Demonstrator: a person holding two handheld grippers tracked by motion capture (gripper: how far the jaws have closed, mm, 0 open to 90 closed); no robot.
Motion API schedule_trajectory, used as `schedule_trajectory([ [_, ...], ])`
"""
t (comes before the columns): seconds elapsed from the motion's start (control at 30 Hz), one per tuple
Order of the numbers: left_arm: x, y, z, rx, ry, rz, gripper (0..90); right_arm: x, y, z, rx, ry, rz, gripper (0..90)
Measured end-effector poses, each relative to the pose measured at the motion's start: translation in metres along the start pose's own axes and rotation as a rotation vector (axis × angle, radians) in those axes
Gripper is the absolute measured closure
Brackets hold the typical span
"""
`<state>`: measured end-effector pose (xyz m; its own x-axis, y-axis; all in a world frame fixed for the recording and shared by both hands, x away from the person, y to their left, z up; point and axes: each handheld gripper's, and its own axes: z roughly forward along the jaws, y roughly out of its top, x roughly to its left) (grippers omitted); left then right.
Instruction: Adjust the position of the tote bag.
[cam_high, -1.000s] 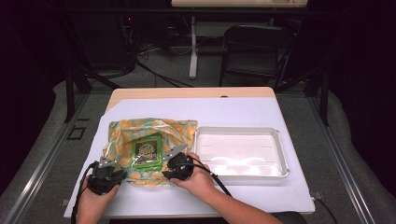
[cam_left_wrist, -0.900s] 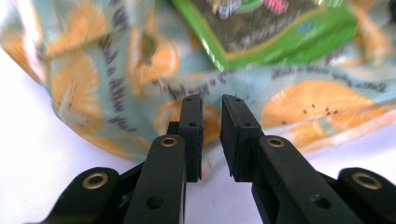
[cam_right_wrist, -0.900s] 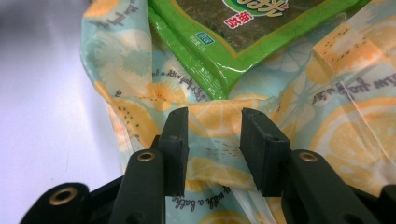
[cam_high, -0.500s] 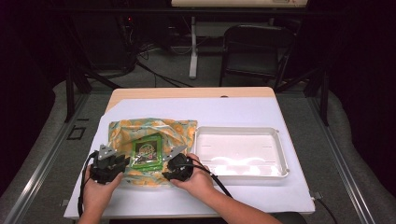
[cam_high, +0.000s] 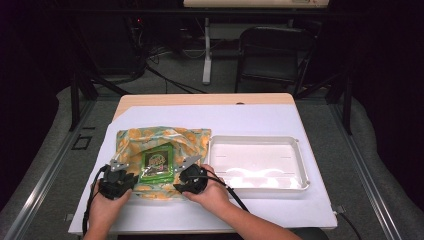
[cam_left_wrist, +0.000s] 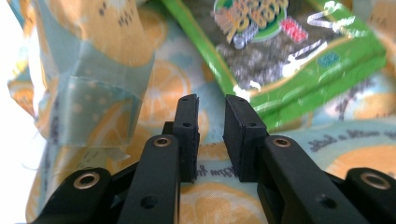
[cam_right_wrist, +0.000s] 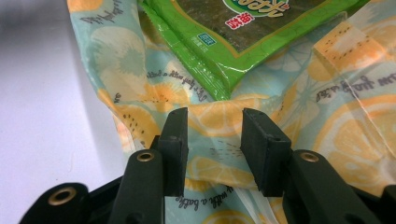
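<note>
A cloth bag (cam_high: 192, 142) printed with orange slices lies flat on the white table cover at the left. A green snack packet (cam_high: 159, 164) rests at the bag's near middle. My left gripper (cam_high: 120, 170) is at the bag's near left edge. Its jaws have just been opening and stand open over the bag cloth (cam_left_wrist: 93, 70), short of the packet (cam_left_wrist: 299, 51), pressing nothing. My right gripper (cam_high: 189, 169) is at the near right edge, open. The bag's hem (cam_right_wrist: 215, 116) runs across the gap between its jaws, just below the packet (cam_right_wrist: 261, 28).
A white rectangular tray (cam_high: 257, 140) sits right of the bag, close to my right hand. Bare white cover (cam_high: 250, 120) stretches behind the bag and tray. A dark chair (cam_high: 280, 50) and cables stand on the floor beyond the table's far edge.
My left gripper has shifted slightly forward onto the bag's near left edge. The right gripper, bag and packet stay where they were.
</note>
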<state>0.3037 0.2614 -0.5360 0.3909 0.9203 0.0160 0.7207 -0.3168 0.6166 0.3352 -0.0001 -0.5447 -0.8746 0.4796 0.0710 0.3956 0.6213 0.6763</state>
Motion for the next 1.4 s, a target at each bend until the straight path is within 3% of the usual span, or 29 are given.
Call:
schedule_trajectory([
  [0.43,-0.001,-0.008,0.001,0.027,0.004,0.001,71.4,0.000,0.000,-0.002,-0.023,-0.012,0.007,57.3],
  [0.8,-0.001,-0.003,-0.011,-0.038,0.014,-0.019,62.3,-0.002,0.001,-0.007,-0.070,-0.007,0.020,55.9],
  [0.97,-0.002,0.007,-0.022,-0.096,0.020,-0.034,60.2,-0.002,0.003,-0.009,-0.072,-0.022,0.019,57.5],
  [1.03,-0.003,0.016,-0.029,-0.127,0.011,-0.033,59.6,-0.004,0.006,-0.011,-0.090,-0.023,0.048,56.2],
  [1.13,-0.004,0.022,-0.032,-0.143,0.008,-0.028,59.2,-0.007,0.011,-0.014,-0.099,-0.005,0.069,55.6],
  [1.4,-0.008,0.046,-0.031,-0.189,-0.024,-0.020,59.2,-0.005,0.020,-0.017,-0.117,-0.016,0.077,55.0],
])
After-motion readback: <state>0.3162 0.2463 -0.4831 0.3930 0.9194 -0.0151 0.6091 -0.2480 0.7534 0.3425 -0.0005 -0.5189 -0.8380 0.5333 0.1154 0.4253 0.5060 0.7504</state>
